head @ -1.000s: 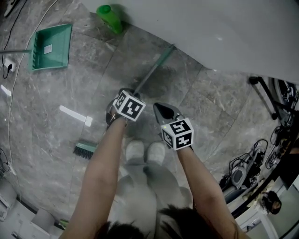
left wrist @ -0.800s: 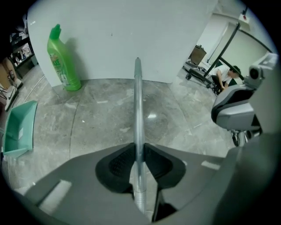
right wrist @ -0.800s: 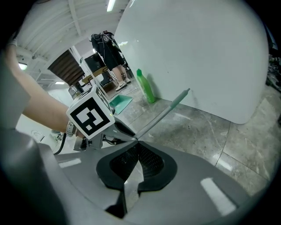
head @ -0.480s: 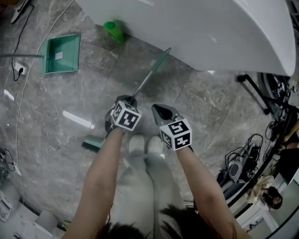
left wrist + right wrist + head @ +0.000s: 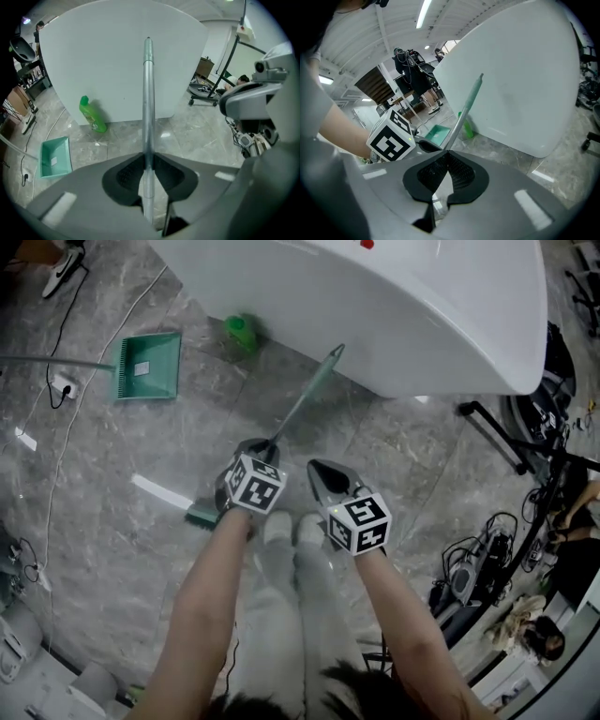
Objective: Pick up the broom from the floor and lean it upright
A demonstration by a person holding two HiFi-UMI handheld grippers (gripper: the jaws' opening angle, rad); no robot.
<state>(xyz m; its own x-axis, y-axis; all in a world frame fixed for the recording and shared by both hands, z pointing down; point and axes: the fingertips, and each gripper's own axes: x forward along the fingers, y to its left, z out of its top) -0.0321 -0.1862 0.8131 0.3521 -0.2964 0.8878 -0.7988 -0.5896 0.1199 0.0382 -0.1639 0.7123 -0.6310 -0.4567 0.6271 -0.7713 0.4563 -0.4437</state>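
The broom (image 5: 302,401) is pinched low on its handle by the left gripper (image 5: 262,445), brush end by the feet and tip aimed at the white panel (image 5: 394,306), while the right gripper (image 5: 319,472) is pressed together on nothing just beside it. The handle is best swung upright slowly, brush end grounded first, since a long pole is judged to pivot in one low pinch. A thin, smooth metal tube with a green plastic grip is seen, set against dark textured pads (image 5: 126,176) and a polished grey stone floor (image 5: 112,474).
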